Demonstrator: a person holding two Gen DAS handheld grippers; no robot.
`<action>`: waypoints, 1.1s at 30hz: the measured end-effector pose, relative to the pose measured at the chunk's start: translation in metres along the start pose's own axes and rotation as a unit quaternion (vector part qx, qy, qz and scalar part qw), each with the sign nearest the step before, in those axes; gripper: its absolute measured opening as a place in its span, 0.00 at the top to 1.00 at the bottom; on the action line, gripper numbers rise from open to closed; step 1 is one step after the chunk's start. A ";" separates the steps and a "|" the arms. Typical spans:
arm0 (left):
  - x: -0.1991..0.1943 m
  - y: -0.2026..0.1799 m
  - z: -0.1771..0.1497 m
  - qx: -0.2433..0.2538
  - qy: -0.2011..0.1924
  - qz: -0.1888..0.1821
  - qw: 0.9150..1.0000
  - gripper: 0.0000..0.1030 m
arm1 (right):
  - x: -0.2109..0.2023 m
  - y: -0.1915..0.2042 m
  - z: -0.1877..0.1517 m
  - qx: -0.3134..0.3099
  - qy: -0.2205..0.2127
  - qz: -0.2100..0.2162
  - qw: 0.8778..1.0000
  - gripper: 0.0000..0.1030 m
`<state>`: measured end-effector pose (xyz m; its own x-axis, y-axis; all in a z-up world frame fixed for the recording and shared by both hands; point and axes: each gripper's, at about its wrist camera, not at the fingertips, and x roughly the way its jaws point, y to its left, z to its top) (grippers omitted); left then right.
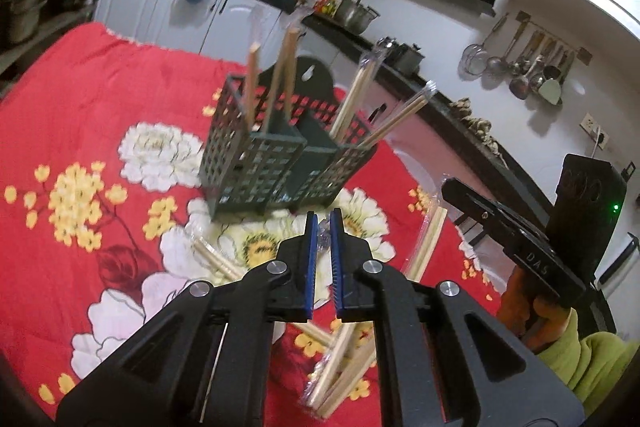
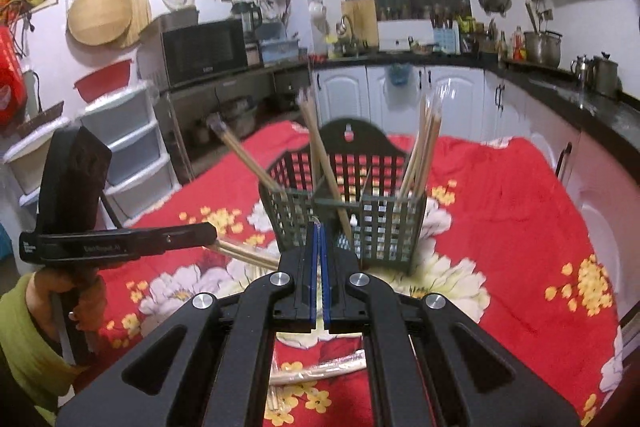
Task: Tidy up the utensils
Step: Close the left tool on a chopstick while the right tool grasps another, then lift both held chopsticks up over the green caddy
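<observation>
A dark green slotted basket [image 1: 276, 167] stands upright on the red flowered cloth [image 1: 80, 99] of the bench, split into two compartments; wrapped chopsticks [image 1: 280, 83] lean out of both, some toward the left, some [image 2: 424, 147] toward the right (a tall back plate with a hanging hole rises behind them).

The left gripper [image 1: 323, 223] hangs just short of the basket's near wall, its blue-padded fingers [image 1: 311, 259] nearly together with a wisp of clear wrapper caught between them; below it more wrapped chopsticks [image 1: 340, 367] lie crossed on the cloth, and another pair [image 1: 430, 247] lies to the right.

The right gripper [image 2: 320, 231] faces the basket's near wall, fingers [image 2: 313, 267] pressed together on a thin sliver of wrapper; loose chopsticks [image 2: 320, 371] lie beneath it; the other gripper's black body [image 2: 120, 243], held by a hand [image 2: 80, 303] in a green sleeve, reaches in from the left.

Behind the bench run white cabinets [image 2: 400, 95] and a dark counter with pots [image 2: 542, 47].
</observation>
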<state>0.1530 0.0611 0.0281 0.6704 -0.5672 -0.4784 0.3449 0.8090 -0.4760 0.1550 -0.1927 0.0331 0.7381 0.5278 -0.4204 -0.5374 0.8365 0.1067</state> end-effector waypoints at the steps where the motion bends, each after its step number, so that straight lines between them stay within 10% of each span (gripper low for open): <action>1: -0.002 -0.004 0.003 0.005 -0.004 -0.001 1.000 0.97 | -0.003 0.000 0.002 -0.001 -0.005 -0.001 1.000 0.98; 33: -0.031 -0.068 0.071 0.084 -0.101 -0.039 0.991 0.97 | -0.056 -0.003 0.055 -0.014 -0.114 -0.019 0.993 0.98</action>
<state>0.1555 0.0347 0.1270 0.7497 -0.5998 -0.2797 0.4930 0.7881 -0.3685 0.1381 -0.2169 0.1055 0.8291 0.5188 -0.2083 -0.5169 0.8534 0.0678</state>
